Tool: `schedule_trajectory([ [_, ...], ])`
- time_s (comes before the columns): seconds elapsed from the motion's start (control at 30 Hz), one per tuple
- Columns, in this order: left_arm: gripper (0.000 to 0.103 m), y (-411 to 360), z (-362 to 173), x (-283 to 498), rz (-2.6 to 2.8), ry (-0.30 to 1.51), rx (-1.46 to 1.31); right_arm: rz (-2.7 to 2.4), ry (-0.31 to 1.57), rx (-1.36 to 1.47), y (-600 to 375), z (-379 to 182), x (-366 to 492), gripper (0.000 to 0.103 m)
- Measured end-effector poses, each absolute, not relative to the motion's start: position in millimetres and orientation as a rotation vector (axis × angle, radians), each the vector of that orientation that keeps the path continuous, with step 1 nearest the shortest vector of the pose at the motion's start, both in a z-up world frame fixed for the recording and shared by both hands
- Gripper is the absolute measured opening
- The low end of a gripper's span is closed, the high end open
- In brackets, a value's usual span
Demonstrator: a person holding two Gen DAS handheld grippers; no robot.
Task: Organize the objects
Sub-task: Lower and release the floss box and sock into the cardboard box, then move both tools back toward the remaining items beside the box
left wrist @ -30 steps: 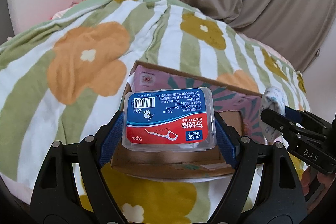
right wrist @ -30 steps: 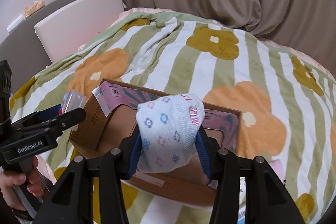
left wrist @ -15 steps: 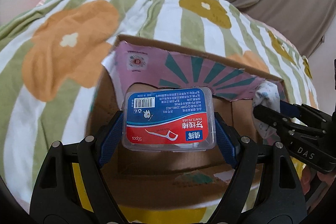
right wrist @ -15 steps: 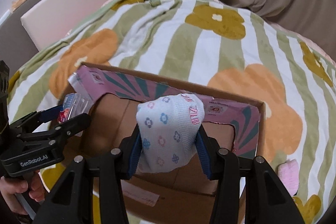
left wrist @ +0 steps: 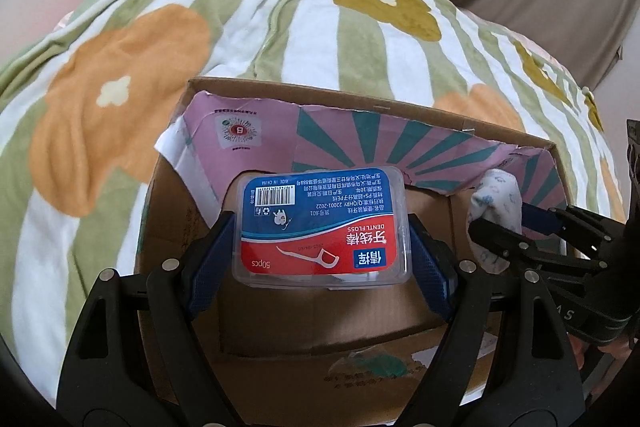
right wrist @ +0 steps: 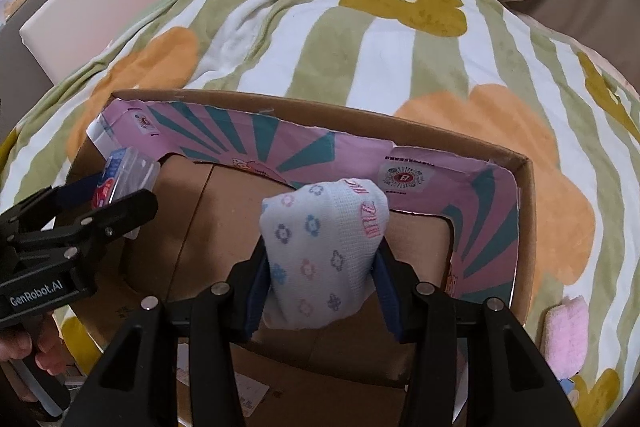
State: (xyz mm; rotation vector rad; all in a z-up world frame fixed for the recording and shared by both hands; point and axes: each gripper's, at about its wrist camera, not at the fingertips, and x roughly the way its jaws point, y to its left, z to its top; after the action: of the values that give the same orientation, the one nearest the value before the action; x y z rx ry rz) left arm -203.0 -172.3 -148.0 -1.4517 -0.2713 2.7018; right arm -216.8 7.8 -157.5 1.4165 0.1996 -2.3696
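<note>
Here, over an open cardboard box (left wrist: 360,359) on a flowered blanket (left wrist: 120,75), two handheld grippers hover side by side. The box's near wall is cut off by the lower frame edge in both views, and its floor is largely hidden behind the tools.

The left gripper (left wrist: 322,251) is clamped on a clear floss box (left wrist: 322,227), held above the box's left half; its label, upside down, reads "DENTL FLOSS", "50pcs" and "MADE IN CHINA", with a barcode and Chinese text too small to read. The right gripper (right wrist: 320,267) pinches a white sock (right wrist: 322,251) with small flower prints and pink lettering that cannot be made out; it hangs over the box's right half, near the far wall. That wall's pink-and-teal lining carries a round red "B" seal (right wrist: 406,179).

From the right view the left tool's body shows "GenRobot.AI", with a hand (right wrist: 24,351) gripping its handle, only partly in frame. A pink cloth (right wrist: 566,335) lies on the blanket just beyond the box's right edge, partly hidden.
</note>
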Motion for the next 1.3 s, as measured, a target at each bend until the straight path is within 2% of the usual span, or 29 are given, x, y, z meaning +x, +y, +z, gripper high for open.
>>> schedule_trajectory([
  [0.13, 0.080, -169.5, -144.6, -203.4, 2.675, -0.283, -1.401, -2.371, 0.208, 1.425, 7.2, -160.2, -218.5, 0.044],
  [0.17, 0.086, -168.2, -143.2, -204.1, 2.679, -0.275, -1.400, -2.373, 0.202, 1.424, 7.5, -160.5, -219.3, 0.045],
  [0.2, 0.101, -166.7, -141.9, -204.7, 2.695, -0.253, -1.414, -2.371, 0.189, 1.425, 8.2, -160.9, -219.6, 0.049],
  [0.23, 0.102, -165.0, -140.2, -205.1, 2.710, -0.232, -1.422, -2.371, 0.175, 1.432, 9.4, -161.3, -220.2, 0.052],
  [0.27, 0.103, -164.2, -138.0, -203.9, 2.714, -0.227, -1.411, -2.376, 0.164, 1.439, 10.9, -161.6, -220.5, 0.061],
  [0.3, 0.102, -164.5, -136.5, -203.7, 2.708, -0.234, -1.406, -2.363, 0.139, 1.439, 11.9, -161.6, -220.5, 0.066],
  [0.43, 0.102, -171.3, -132.0, -200.8, 2.702, -0.290, -1.399, -2.342, 0.131, 1.418, 8.9, -159.2, -215.4, 0.077],
  [0.5, 0.102, -174.4, -128.9, -198.5, 2.708, -0.305, -1.392, -2.362, 0.155, 1.396, 6.8, -155.8, -211.2, 0.088],
  [0.53, 0.102, -175.9, -127.0, -196.5, 2.712, -0.311, -1.386, -2.369, 0.161, 1.389, 7.1, -154.4, -209.8, 0.090],
  [0.87, 0.102, -178.1, -107.3, -179.9, 2.720, -0.336, -1.346, -2.387, 0.147, 1.370, 13.3, -136.7, -198.3, 0.091],
  [1.3, 0.102, -155.8, -66.1, -145.4, 2.756, -0.271, -1.268, -2.435, 0.084, 1.303, 42.2, -91.4, -174.2, 0.091],
])
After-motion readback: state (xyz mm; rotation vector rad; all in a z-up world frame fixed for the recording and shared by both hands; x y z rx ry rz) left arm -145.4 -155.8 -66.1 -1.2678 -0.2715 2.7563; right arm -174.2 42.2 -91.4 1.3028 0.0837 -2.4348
